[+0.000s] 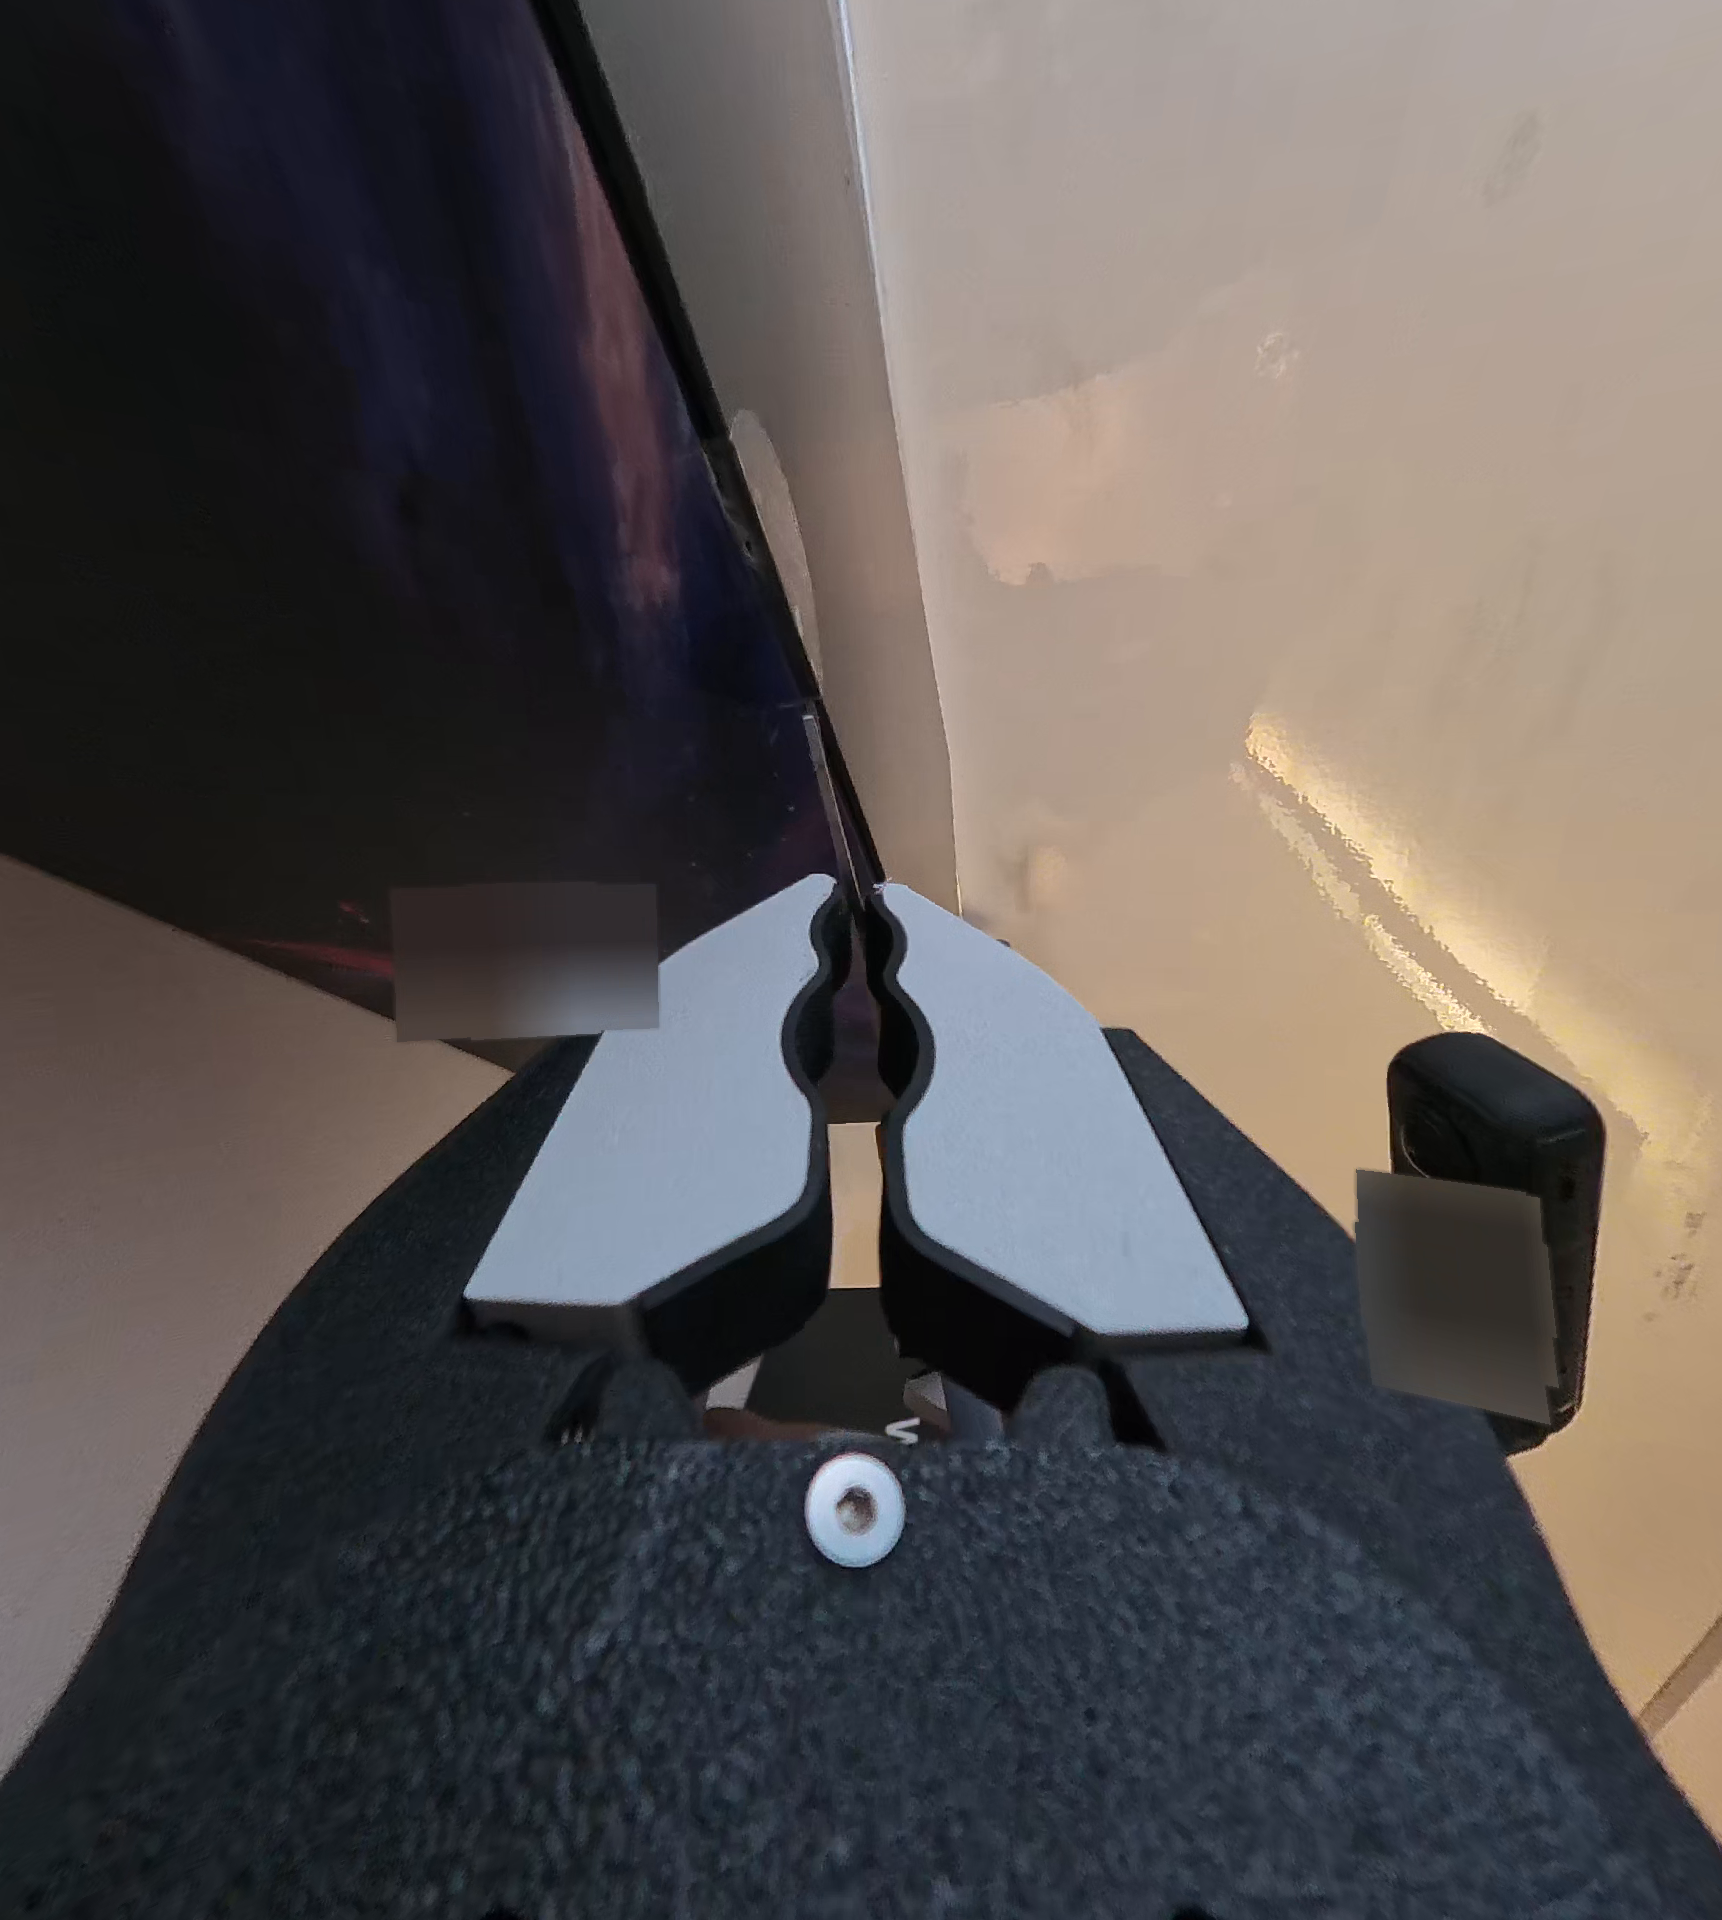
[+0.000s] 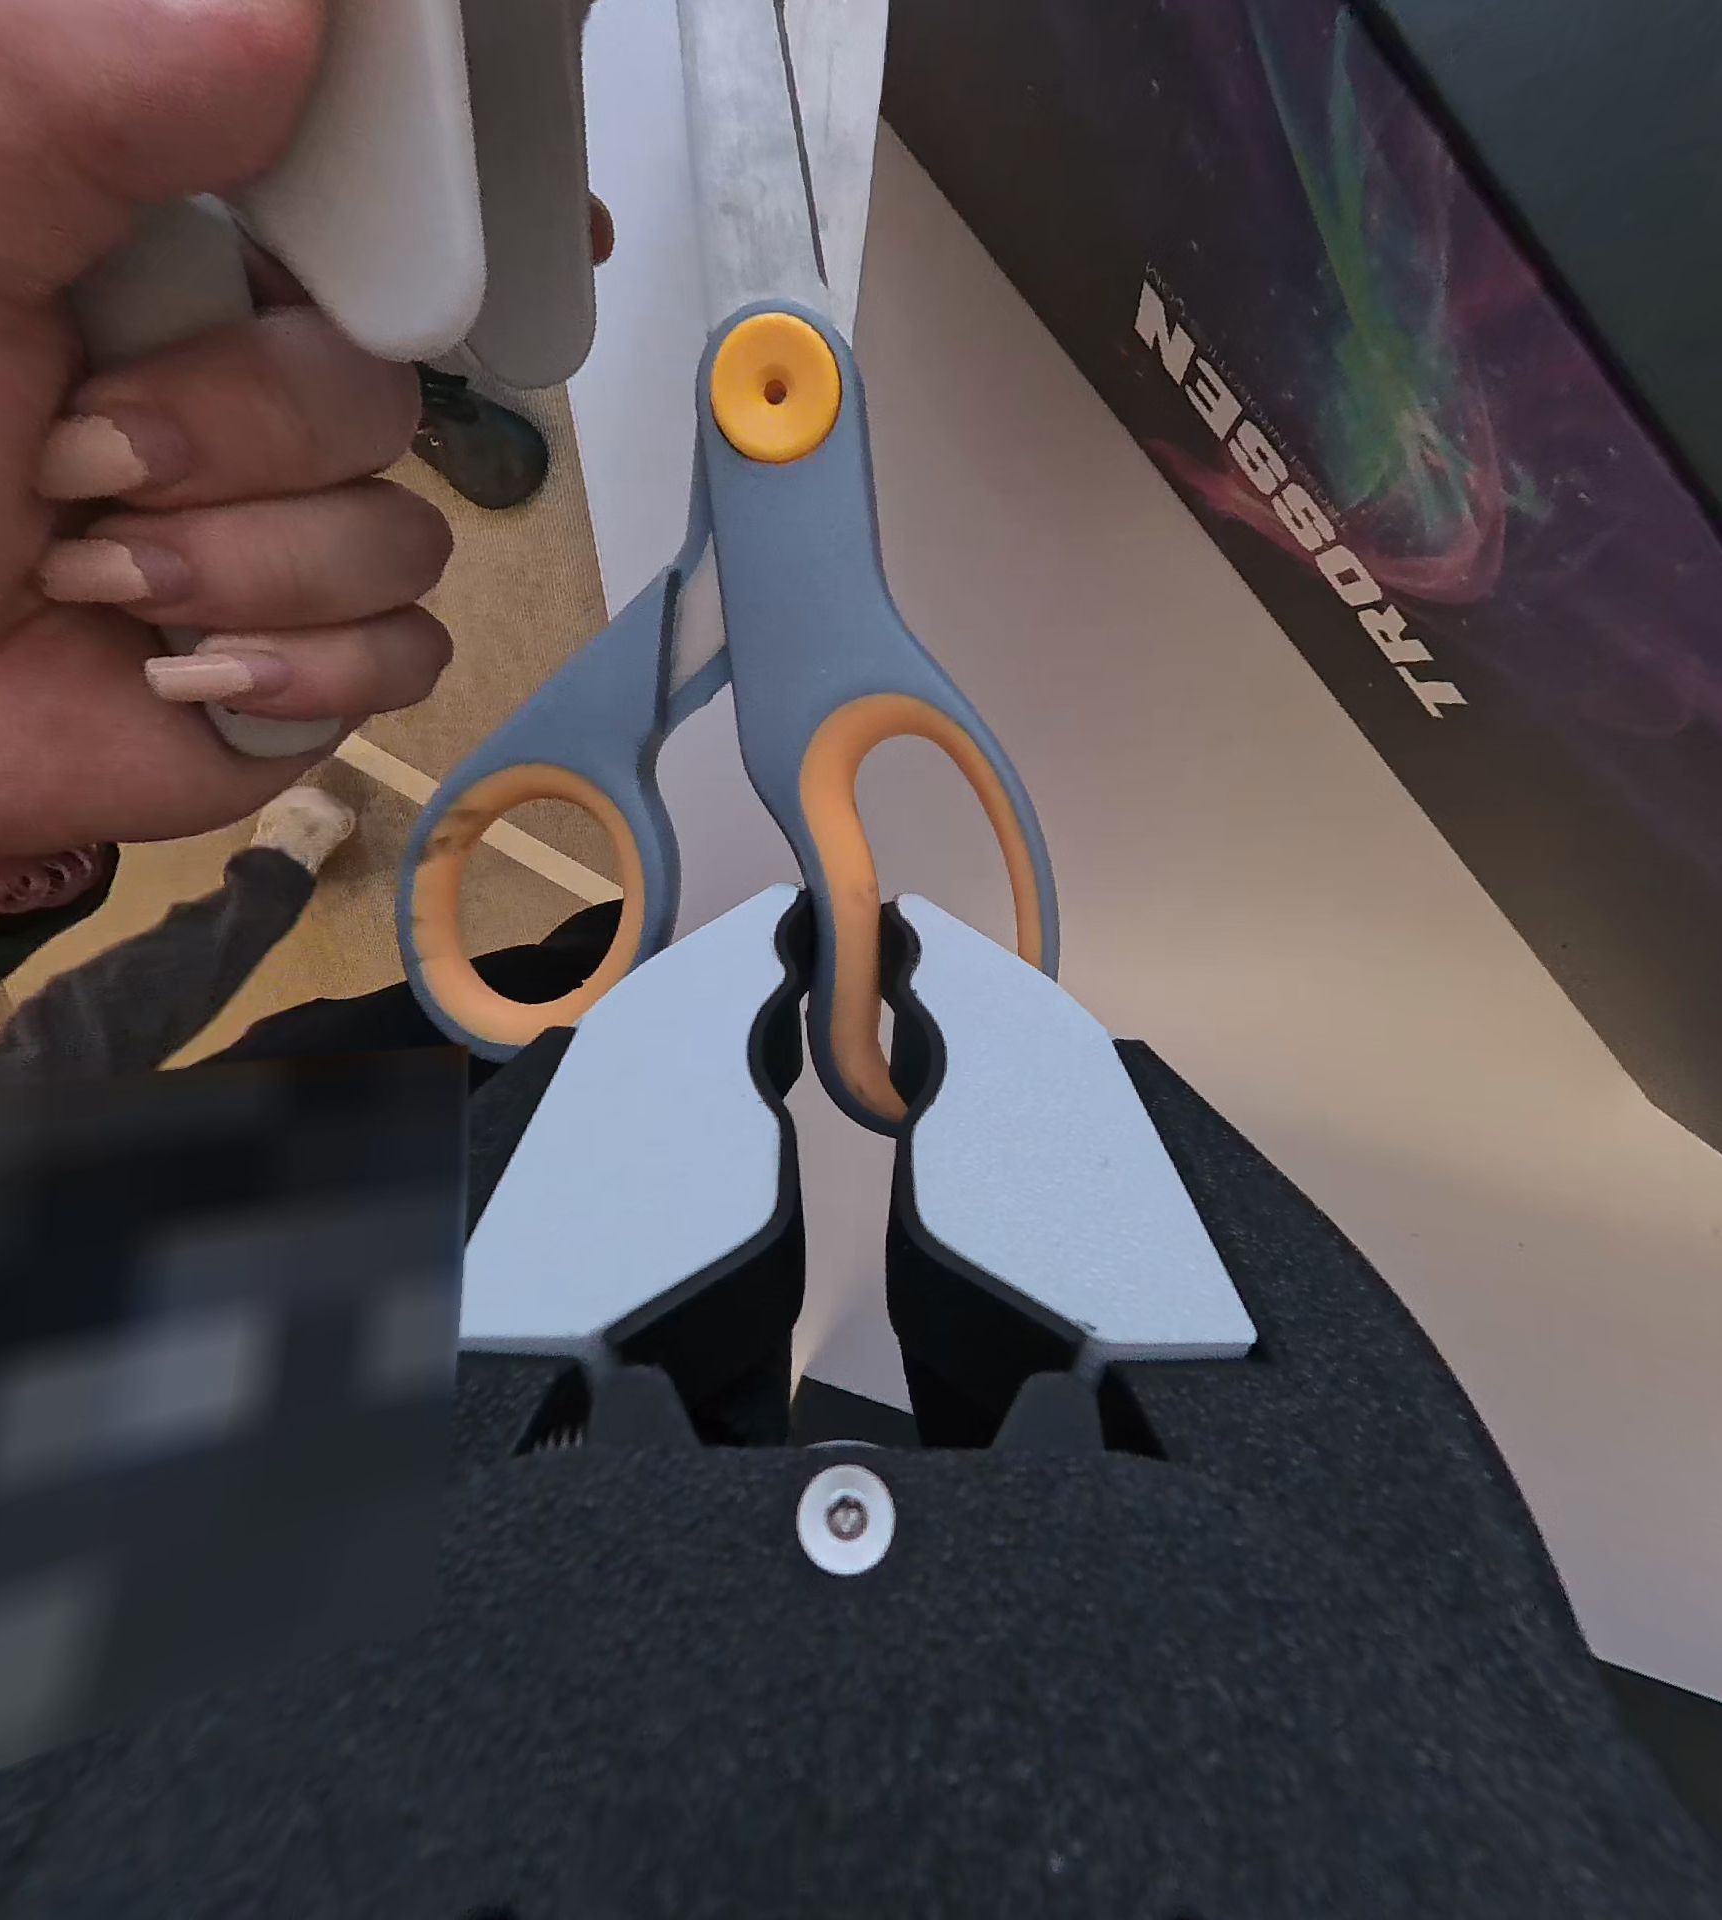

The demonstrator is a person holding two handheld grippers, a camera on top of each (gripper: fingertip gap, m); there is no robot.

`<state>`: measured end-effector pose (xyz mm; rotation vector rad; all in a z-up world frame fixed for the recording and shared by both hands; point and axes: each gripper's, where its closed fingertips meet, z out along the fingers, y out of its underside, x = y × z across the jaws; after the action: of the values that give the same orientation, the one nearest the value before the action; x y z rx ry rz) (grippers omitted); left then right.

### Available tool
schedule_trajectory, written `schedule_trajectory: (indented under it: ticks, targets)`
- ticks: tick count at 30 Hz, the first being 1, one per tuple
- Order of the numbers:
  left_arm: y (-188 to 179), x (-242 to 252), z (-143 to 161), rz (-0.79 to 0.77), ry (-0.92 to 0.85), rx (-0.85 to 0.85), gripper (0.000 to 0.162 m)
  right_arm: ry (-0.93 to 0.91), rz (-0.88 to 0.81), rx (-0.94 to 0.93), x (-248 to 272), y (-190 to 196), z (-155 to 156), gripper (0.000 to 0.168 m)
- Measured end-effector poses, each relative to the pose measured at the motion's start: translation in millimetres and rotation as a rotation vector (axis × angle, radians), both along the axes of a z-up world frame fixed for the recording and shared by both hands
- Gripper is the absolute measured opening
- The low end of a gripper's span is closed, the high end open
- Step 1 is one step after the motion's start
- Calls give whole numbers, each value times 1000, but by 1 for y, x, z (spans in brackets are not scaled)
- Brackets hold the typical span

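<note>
1. The right hand-held gripper is clamped on a pair of scissors. Its two grey fingers pinch one side of the bigger handle ring, the one with the orange lining.
2. The scissors stick straight out ahead of this hand-held gripper. The handles are grey-blue with orange inside the rings. An orange round button marks the joint where the two halves cross. The pale metal blades run on past it, off the far edge of the view.
3. The smaller handle ring sits just to the left of the fingers, free of them.
4. Up to the left, a person's hand is wrapped around a white grip.
5. To the right of the scissors lies a dark box with purple and green swirls and white print on it. It rests on a pale counter.
6. Below left, past the counter edge, the tan floor shows, with dark shoes on it.
7. The left hand-held gripper has its fingertips pressed together on a thin edge of the dark box. The edge looks like a flap or lid, seen side-on, and it runs away ahead of the tips.
8. Right of this hand-held gripper is a shiny pale counter. A small black gadget sits close by on the right.
</note>
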<state>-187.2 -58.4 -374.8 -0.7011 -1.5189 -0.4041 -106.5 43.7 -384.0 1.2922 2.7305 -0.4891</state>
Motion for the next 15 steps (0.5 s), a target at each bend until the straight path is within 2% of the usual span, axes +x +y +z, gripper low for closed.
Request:
schedule_trajectory:
  ticks: [1, 10, 15]
  targets:
    - [0, 0, 1, 2, 1, 0, 1, 6, -1, 0, 0, 0, 0, 11]
    - [4, 0, 5, 4, 5, -27, 1, 27, -12, 18, -3, 4, -2, 12]
    - [1, -2, -2, 5, 4, -7, 1, 37, 1, 49, -5, 8, -5, 12]
